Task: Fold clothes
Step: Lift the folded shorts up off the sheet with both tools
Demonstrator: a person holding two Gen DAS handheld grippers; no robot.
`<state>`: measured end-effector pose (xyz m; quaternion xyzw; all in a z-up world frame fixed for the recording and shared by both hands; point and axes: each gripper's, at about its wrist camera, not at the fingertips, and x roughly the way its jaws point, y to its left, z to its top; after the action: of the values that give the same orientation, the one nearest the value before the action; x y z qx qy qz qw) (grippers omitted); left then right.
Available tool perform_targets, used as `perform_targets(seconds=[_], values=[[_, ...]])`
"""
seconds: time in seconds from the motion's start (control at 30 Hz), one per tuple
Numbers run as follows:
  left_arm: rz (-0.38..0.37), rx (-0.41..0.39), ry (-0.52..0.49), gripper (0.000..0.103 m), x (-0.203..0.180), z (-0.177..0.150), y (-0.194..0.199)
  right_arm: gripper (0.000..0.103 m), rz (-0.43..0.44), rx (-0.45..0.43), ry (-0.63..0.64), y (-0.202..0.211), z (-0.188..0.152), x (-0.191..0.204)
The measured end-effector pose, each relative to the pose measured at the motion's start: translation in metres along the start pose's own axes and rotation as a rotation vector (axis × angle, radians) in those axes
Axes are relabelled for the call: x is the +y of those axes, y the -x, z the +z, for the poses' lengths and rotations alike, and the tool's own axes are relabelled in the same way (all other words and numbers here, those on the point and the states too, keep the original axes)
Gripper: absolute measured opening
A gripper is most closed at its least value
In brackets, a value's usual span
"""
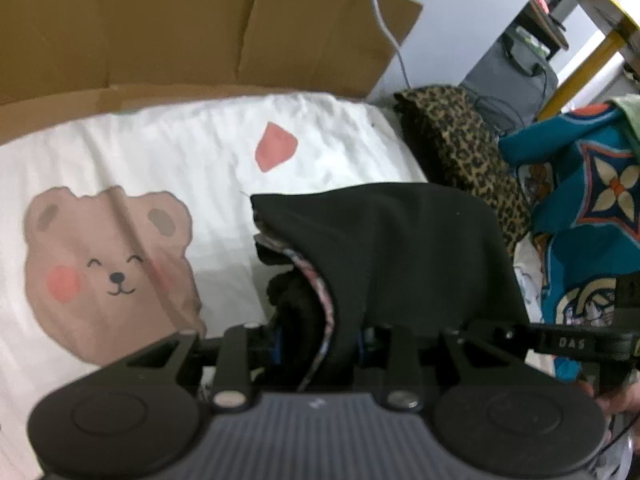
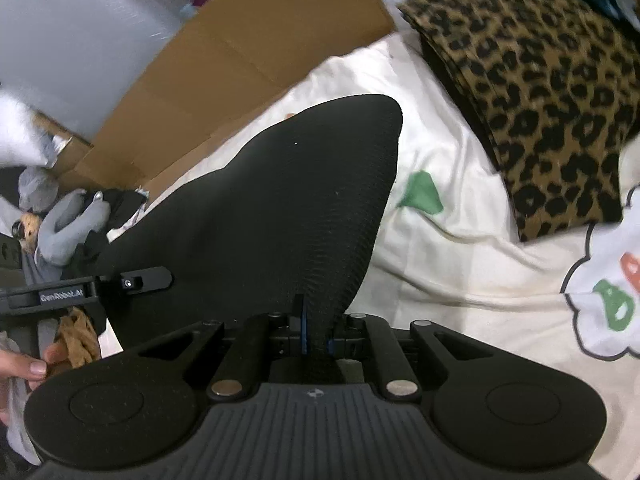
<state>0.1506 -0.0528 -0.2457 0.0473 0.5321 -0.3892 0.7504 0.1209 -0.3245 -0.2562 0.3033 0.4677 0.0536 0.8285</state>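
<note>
Right wrist: both claws (image 2: 316,338) (image 1: 320,340) clamp black garment (image 2: 280,200); leopard cloth (image 2: 540,100) beside.

Matt black knit garment (image 2: 280,208), seemingly ribbed; smooth cotton-like sheet (image 1: 160,152); brown cardboard (image 1: 180,24).

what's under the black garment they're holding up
Under the lifted black garment lies the white printed bedsheet; its bear print shows beside it. A patterned inner lining shows at the hem. The sheet directly beneath is covered.
</note>
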Motion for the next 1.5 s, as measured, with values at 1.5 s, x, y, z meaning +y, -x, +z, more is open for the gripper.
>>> perform_targets(seconds=[1.5], values=[[-0.005, -0.468, -0.077, 0.033, -0.203, 0.001, 0.347, 0.007, -0.092, -0.376, 0.386, 0.380, 0.006, 0.243]])
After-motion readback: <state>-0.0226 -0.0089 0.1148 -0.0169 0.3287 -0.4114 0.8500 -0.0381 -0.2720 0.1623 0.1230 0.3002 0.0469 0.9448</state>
